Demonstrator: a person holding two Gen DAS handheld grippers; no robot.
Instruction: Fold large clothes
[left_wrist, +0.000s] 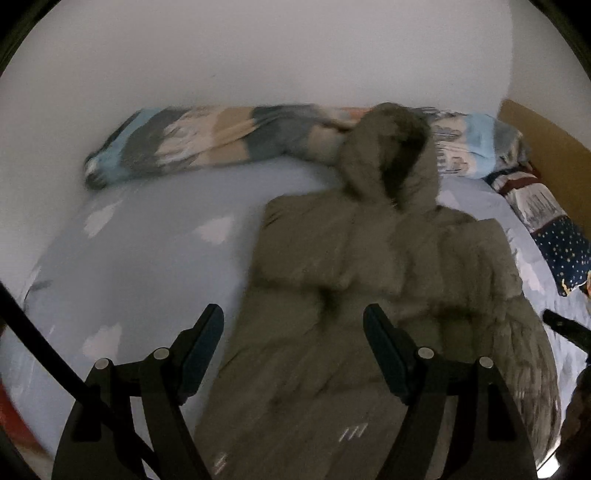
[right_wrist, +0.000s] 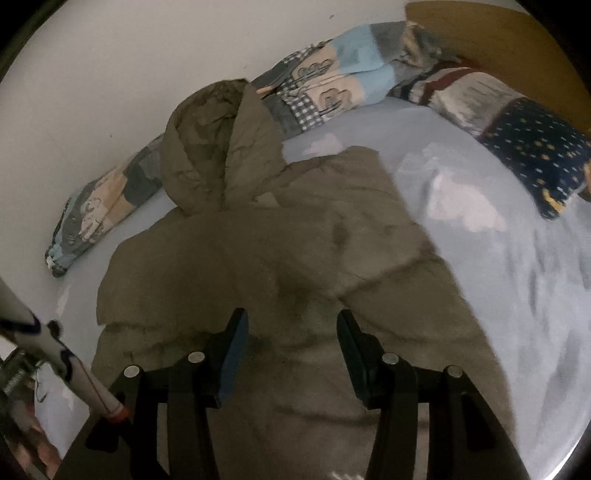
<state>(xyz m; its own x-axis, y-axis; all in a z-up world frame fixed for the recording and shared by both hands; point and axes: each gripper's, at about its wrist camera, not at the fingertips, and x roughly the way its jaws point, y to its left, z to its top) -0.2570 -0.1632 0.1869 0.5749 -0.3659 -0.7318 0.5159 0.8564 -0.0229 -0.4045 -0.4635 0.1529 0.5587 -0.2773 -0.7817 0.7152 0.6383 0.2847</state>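
Item: padded hooded coat (left_wrist: 388, 280), olive-brown, laid on a bed with pale blue sheet (left_wrist: 147, 258). In the left wrist view it fills the centre and lower right of the frame; the hood (left_wrist: 391, 155) points to the upper middle, resting against the rolled patterned quilt (left_wrist: 207, 140) that runs along the white wall (left_wrist: 258, 55). Both sleeves appear turned in over the body, giving a narrow oblong (the frames are blurred, so the exact lie of the sleeves is uncertain).

Item: left gripper (left_wrist: 293, 325), lower centre of its view. Jaws stand wide, holding nothing, poised above the coat's lower half without clear contact.

Item: right gripper (right_wrist: 291, 328), lower centre of its view. Jaws apart, somewhat narrower than the left pair, also holding nothing, over the coat's middle.

Item: dark blue star-print pillow (right_wrist: 535, 147), upper right of the right wrist view, well apart from the coat. A wooden headboard (right_wrist: 498, 33) sits behind it.

Step in hand, by judgement: the side folds look finished and the lengthwise fold is not yet begun.

Next move calls for: both grippers to take the hem at its two corners (out of sight at the bottom of the frames), close firmly on thick, springy filling, and carry it evenly towards the hood. Padding of this kind likely slips or puffs back.
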